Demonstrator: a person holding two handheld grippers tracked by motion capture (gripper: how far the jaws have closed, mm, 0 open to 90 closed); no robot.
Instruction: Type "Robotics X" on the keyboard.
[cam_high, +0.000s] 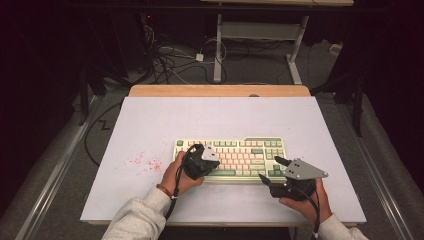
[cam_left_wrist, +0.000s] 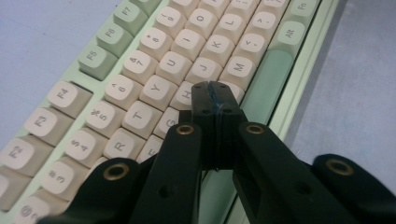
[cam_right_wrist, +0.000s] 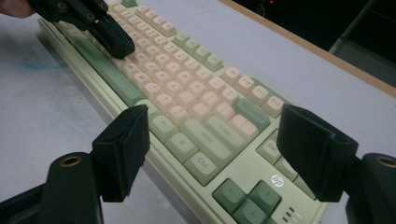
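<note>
Nearest the person, the right hand-held gripper (cam_high: 269, 169) hovers at the near right corner of the keyboard (cam_high: 250, 150), its jaws spread wide with nothing between them. In the right gripper view they frame the keyboard's right end, over the Ctrl key (cam_right_wrist: 201, 163) and the dark green arrow keys (cam_right_wrist: 247, 198).

A little farther in and to the left, the left hand-held gripper (cam_high: 204, 165) has its jaws pressed fully together, gripping nothing. Its closed tip is down on the cream letter keys, just beside the H key (cam_left_wrist: 183, 95) and close to the long green space bar (cam_left_wrist: 266, 86); whether it actually presses a key cannot be told.

The keyboard, pale green with cream and green keys, lies flat on the pale worktop (cam_high: 150, 130), centred and towards the near edge. Faint red specks (cam_high: 144, 162) mark the worktop left of it. A wooden strip (cam_high: 220, 90) borders the far edge.
</note>
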